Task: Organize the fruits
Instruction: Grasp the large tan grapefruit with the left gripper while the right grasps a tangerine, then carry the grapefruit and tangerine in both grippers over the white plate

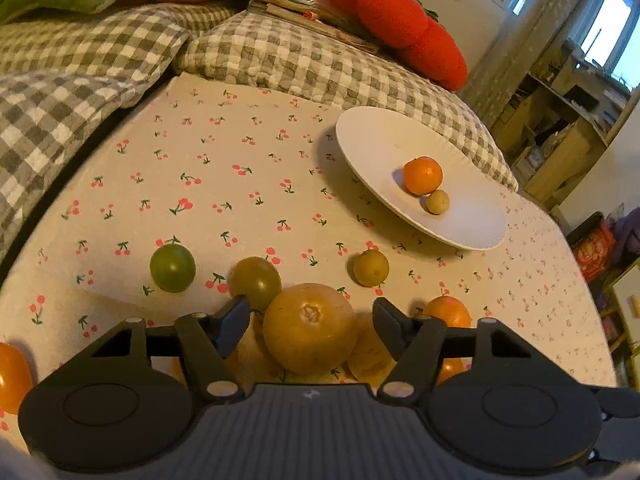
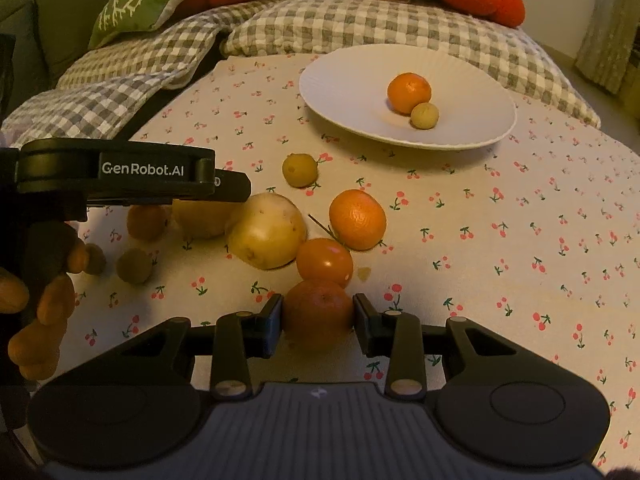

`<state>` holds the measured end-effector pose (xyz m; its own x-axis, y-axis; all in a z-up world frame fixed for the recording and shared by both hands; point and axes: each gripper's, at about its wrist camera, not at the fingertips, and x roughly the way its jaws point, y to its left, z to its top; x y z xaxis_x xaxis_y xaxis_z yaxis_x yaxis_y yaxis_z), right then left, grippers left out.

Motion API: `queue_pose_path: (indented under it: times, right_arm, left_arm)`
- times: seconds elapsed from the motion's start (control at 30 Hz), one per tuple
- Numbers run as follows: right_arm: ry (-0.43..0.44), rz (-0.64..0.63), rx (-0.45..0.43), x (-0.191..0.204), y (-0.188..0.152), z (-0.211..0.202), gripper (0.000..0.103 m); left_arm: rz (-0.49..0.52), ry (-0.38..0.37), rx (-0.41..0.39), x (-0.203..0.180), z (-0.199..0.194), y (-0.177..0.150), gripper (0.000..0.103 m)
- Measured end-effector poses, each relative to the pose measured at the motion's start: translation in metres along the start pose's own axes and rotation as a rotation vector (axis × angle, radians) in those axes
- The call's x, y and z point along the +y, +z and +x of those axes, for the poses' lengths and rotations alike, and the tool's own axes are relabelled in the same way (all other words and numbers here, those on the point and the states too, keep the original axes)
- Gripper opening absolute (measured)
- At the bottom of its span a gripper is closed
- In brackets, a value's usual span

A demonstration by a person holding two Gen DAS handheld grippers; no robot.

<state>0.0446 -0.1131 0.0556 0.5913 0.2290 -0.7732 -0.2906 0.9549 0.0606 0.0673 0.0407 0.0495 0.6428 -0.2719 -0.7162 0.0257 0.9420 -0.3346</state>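
Note:
A white plate (image 1: pixel 384 140) (image 2: pixel 360 76) at the far right of the cherry-print cloth holds an orange (image 2: pixel 409 93) and a small yellow fruit (image 2: pixel 424 116). My left gripper (image 1: pixel 311 307) is open around a large yellow-orange fruit (image 1: pixel 310 328), with a gap showing on each side of it. My right gripper (image 2: pixel 318 305) is shut on a mandarin (image 2: pixel 318 314), both pads pressing its sides. Loose fruit lies close by: a pale yellow fruit (image 2: pixel 267 233), an orange tomato (image 2: pixel 325 262), another orange (image 2: pixel 357 219) and two green fruits (image 1: pixel 173 267) (image 1: pixel 256 282).
A hand (image 2: pixel 44 300) holds the left gripper's housing (image 2: pixel 120 170) at the left of the right wrist view. Small brownish fruits (image 2: pixel 134 266) lie under it. Checked bedding (image 1: pixel 280 60) and red cushions (image 1: pixel 400 16) border the cloth at the back. Shelves (image 1: pixel 560 128) stand at the right.

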Motion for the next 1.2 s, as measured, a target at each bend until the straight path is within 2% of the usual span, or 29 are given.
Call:
queue_pose_path:
  times: [0.1,0.17,0.4,0.8,1.2]
  right_arm:
    - [0.001,0.001,-0.003,0.0,0.0,0.0,0.034]
    - [0.002,0.001,-0.005,0.0,0.0,0.0,0.034]
    - [0.005,0.004,-0.01,0.0,0.001,-0.001,0.034]
    - [0.023,0.01,-0.032,-0.003,0.003,-0.006,0.034]
    - [0.035,0.009,-0.053,-0.002,0.004,-0.01,0.034]
  left_arm:
    - [-0.037,-0.025,0.008,0.004,0.002,0.001,0.053]
    - [-0.046,-0.017,0.013,0.004,0.004,0.002,0.045]
    - [-0.068,-0.028,0.015,0.006,0.007,0.001,0.045]
    - [-0.018,0.012,0.008,-0.003,0.007,0.001,0.043]
    - [0.037,0.023,-0.037,-0.014,-0.004,0.001,0.042]
